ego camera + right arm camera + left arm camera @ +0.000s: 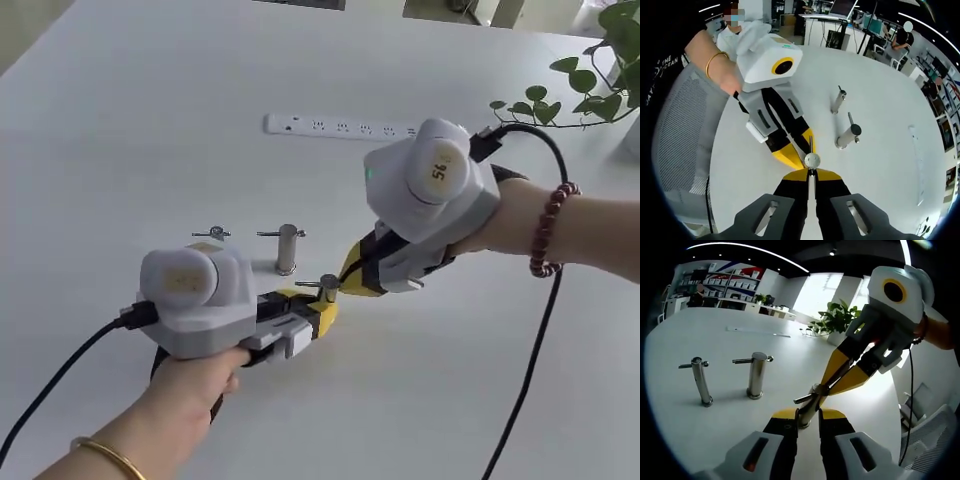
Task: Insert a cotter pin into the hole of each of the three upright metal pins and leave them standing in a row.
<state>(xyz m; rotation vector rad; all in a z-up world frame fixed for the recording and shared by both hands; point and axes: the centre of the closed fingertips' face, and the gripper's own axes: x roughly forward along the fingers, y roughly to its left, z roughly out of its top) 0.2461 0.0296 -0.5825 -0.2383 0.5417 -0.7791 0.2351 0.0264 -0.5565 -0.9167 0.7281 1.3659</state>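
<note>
Three upright metal pins stand on the white table (150, 120). The far pin (212, 234) and the middle pin (287, 250) each carry a cotter pin through the top. My left gripper (325, 310) is shut on the lower shaft of the near pin (328, 288), seen close up as the near pin (809, 410) in the left gripper view. My right gripper (350, 280) is shut on a cotter pin (805, 399), which passes through the near pin's head (812, 160). The cotter pin's tip (811, 144) pokes out on the far side.
A white power strip (340, 127) lies at the back of the table. A leafy plant (590, 70) stands at the right rear. Black cables (530, 370) trail from both grippers. Open table surface lies to the left and right of the pins.
</note>
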